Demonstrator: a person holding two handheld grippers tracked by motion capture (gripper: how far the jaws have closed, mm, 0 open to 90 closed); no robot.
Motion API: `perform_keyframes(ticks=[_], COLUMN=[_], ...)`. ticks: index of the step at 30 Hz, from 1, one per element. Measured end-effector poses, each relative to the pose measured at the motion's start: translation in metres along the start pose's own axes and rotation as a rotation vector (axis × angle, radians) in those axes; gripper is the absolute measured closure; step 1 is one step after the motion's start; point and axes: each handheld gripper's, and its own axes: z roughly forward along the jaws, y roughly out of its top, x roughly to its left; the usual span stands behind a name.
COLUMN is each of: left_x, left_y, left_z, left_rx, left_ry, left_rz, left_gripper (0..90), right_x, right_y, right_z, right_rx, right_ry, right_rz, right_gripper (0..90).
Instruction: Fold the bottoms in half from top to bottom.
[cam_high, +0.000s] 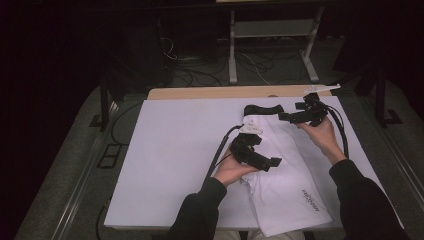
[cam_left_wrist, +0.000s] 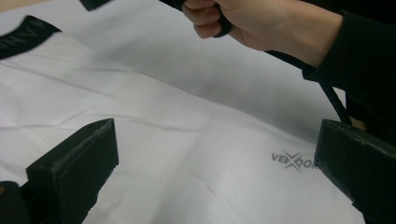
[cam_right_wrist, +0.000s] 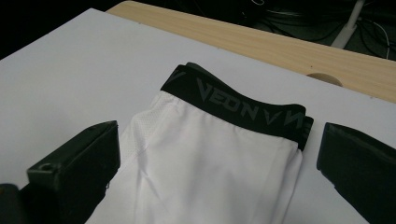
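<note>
White fabric is shown on the shorts (cam_high: 285, 185), finished with a black waistband (cam_right_wrist: 236, 107) printed in grey lettering and a small grey logo (cam_left_wrist: 294, 161) near the hem, laid on a white table cover (cam_high: 170, 150) edged by light wood (cam_right_wrist: 280, 46), with black grippers seen.

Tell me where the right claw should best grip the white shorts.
Probably the black waistband of the white shorts: it lies flat at the far end, a thick folded edge facing the open right claw. Come in low from the near side, at its corner.
</note>
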Motion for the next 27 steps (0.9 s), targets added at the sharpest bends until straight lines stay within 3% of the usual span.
perform_keyframes(ticks=[12, 27], left_x=[0.027, 0.061], left_y=[0.004, 0.007], left_z=[-0.01, -0.006], left_rx=[-0.014, -0.015], left_ry=[0.022, 0.061], left_rz=[-0.015, -0.036], left_gripper=[0.0, 0.0], right_x=[-0.002, -0.01], right_y=[-0.003, -0.008], right_z=[-0.004, -0.008], right_rx=[-0.003, 0.008], right_ry=[0.005, 0.008], right_rz=[-0.002, 0.011], right_gripper=[0.0, 0.0])
